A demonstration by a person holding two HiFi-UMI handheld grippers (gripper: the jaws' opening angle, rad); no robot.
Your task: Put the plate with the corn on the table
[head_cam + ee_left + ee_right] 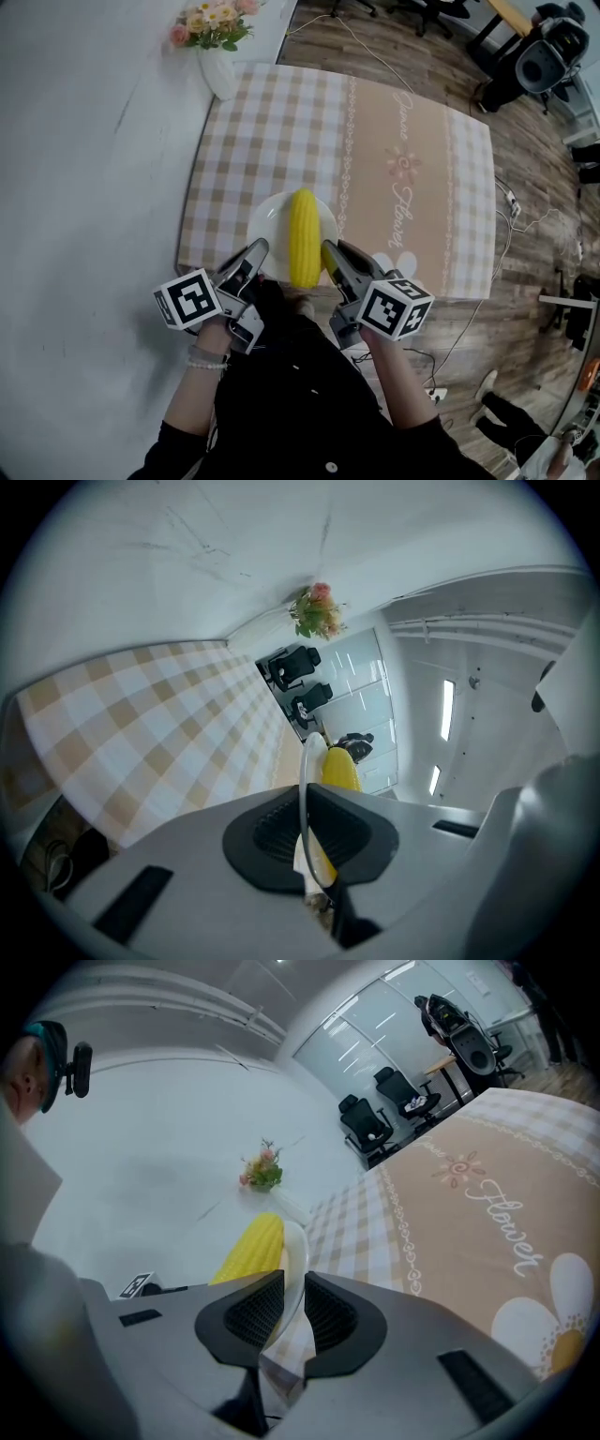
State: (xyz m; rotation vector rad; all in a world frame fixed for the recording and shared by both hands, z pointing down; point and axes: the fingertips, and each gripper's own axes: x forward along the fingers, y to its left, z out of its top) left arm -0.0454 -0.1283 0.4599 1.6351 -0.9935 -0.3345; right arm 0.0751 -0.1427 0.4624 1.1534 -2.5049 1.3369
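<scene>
A white plate (pixel 267 217) with a yellow corn cob (pixel 304 236) lying along it hangs over the near edge of the checked table (pixel 272 122). My left gripper (pixel 257 251) is shut on the plate's near-left rim, and my right gripper (pixel 330 253) is shut on its near-right rim. The left gripper view looks along the plate rim (pixel 305 789) pinched between the pads, with the corn (pixel 339 767) beyond. Through the right gripper view the rim (pixel 294 1274) sits between the pads and the corn (pixel 249 1247) lies to its left.
A white vase of flowers (pixel 216 47) stands at the table's far left corner. The tablecloth's beige centre strip (pixel 403 169) carries printed flowers and lettering. Office chairs (pixel 384 1110) and cables (pixel 511 225) are on the wooden floor to the right. A white wall runs along the left.
</scene>
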